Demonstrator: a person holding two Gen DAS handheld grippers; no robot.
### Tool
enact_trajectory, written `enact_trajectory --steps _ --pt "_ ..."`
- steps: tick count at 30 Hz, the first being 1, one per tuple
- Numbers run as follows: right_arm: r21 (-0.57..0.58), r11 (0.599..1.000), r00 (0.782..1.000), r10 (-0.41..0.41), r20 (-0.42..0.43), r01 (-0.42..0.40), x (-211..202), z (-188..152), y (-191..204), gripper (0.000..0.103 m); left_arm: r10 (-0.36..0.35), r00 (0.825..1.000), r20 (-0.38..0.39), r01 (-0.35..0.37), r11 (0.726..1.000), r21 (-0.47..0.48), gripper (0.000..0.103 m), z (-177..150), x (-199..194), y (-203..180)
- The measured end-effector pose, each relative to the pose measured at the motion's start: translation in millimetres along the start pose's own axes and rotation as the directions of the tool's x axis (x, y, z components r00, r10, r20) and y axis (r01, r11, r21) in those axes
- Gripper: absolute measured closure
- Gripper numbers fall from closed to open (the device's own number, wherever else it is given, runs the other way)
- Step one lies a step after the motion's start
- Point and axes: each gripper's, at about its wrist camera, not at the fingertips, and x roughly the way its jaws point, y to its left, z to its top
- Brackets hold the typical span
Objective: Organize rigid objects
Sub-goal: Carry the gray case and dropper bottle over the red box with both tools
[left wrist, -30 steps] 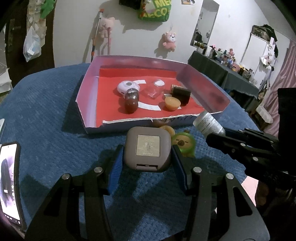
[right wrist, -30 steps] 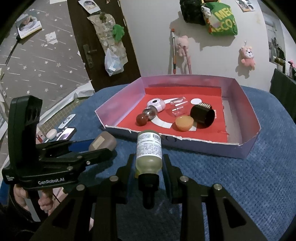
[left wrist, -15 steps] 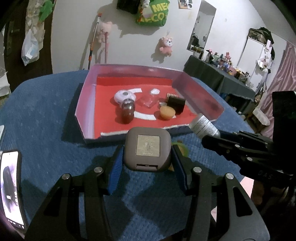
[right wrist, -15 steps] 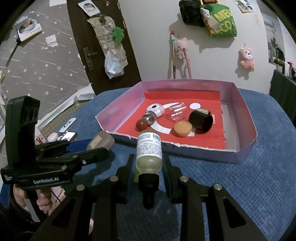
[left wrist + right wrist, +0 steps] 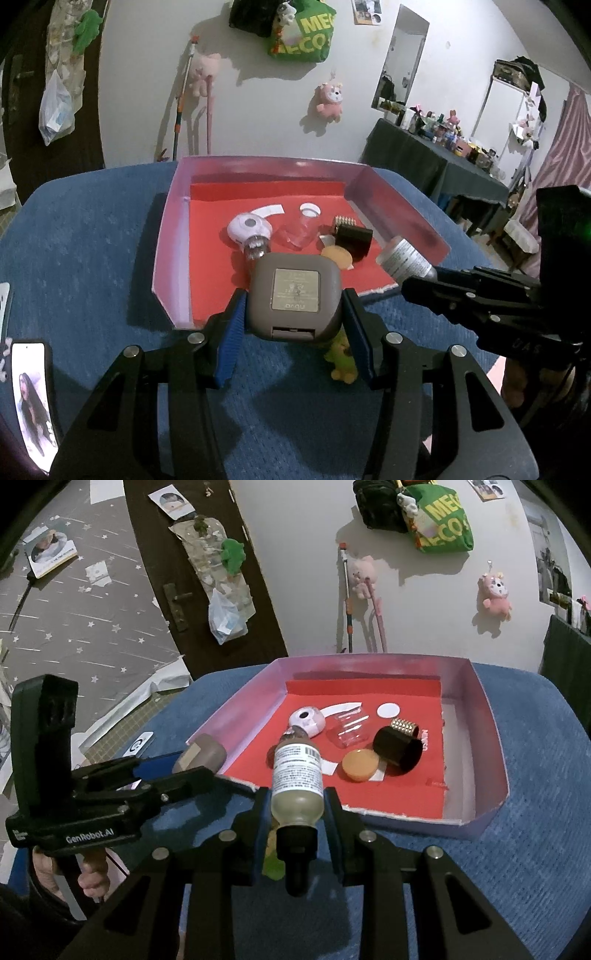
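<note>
- Left claw clamps the grey square case by its flat sides, poised above the tray's near wall; a steady hold for setting down
- Right claw grips the dropper bottle around its belly, cap rearward; base aimed at the tray
- Red floor is open along the left side; right strip bare too
- Green toy below, probably on the desk; partly hidden

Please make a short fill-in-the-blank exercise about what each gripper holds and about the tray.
1. The left gripper holds a rounded ____ case.
2. The right gripper is shut on a small ____ with a black cap.
3. The tray has a ____ floor.

Missing words: grey; bottle; red
</note>
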Motion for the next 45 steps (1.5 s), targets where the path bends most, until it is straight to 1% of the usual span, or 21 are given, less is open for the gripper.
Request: enact_trajectory --steps 6,17,24,33,45 --pt "0.002 1.0 1.0 0.0 -0.011 0.0 7 9 -5 0.073 0.008 1.0 -0.002 -0.008 1.0 -0.005 0.054 13 7 6" --pt "0.015 1.0 1.0 0.013 -0.026 -0.013 19 21 -13 0.073 0.0 1.0 -0.028 0.0 1.0 -0.007 0.054 23 25 8" --pt "0.036 0.999 0.998 0.027 -0.059 -0.025 32 26 -21 0.073 0.0 0.999 -0.049 -0.001 1.0 -0.007 0.054 28 36 11" --pt "0.037 0.999 0.994 0.037 -0.106 -0.034 51 29 -26 0.073 -0.005 0.995 -0.096 0.002 1.0 -0.029 0.054 31 59 21" --pt "0.079 0.996 0.986 0.054 -0.159 -0.042 71 31 -36 0.073 -0.014 0.983 -0.185 0.007 0.999 -0.038 0.054 30 89 26"
